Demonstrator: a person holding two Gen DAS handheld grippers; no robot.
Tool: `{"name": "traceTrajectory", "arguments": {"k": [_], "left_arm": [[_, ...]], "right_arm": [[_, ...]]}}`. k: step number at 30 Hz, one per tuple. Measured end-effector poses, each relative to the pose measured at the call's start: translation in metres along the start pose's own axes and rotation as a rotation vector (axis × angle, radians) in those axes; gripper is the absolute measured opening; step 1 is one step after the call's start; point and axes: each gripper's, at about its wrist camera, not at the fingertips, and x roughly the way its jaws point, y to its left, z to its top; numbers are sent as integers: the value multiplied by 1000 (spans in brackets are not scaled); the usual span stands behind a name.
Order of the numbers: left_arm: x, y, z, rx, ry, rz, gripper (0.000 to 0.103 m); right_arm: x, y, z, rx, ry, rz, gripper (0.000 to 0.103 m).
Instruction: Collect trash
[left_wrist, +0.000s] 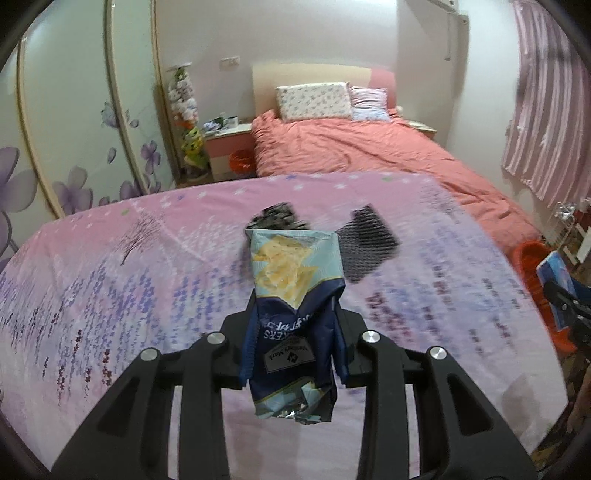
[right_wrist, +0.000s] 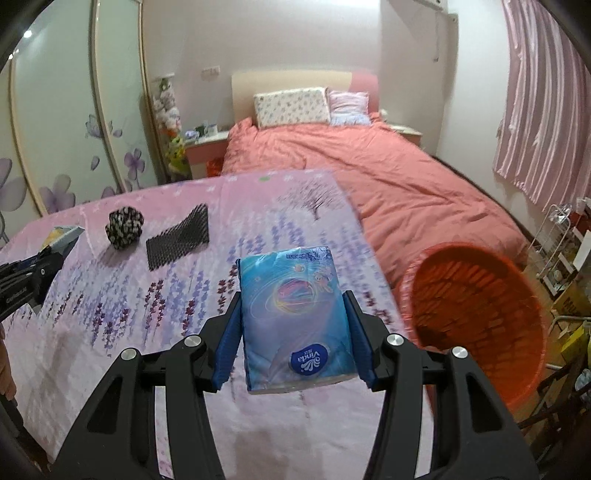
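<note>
Left wrist view: the left gripper (left_wrist: 295, 325) was clamped on a cracker bag (left_wrist: 295, 295), which stood between the fingers above the pink floral sheet (left_wrist: 110, 277). A black mesh piece (left_wrist: 367, 242) and a crumpled black wad (left_wrist: 277, 218) lay beyond the bag.

Right wrist view: the right gripper (right_wrist: 295, 325) gripped a blue tissue pack (right_wrist: 297, 317) between its blue pads (right_wrist: 227, 343). An orange basket (right_wrist: 476, 317) sat just right of the sheet's edge, near the pack.
</note>
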Motion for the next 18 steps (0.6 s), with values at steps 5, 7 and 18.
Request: {"name": "traceTrajectory", "arguments": {"k": [5,7,18], "left_arm": [[-20,-33,6,33,-33,-48,33],[-26,-44,9,41,-46,-72,33],[-47,-130,18,120,-98,-198,33]], "right_arm": [[-21,-22,1,32,-46,-14,53],[-28,-33,2,49,-68,-21,53],[-50,-87,-3,127,-158,-98,53]]}}
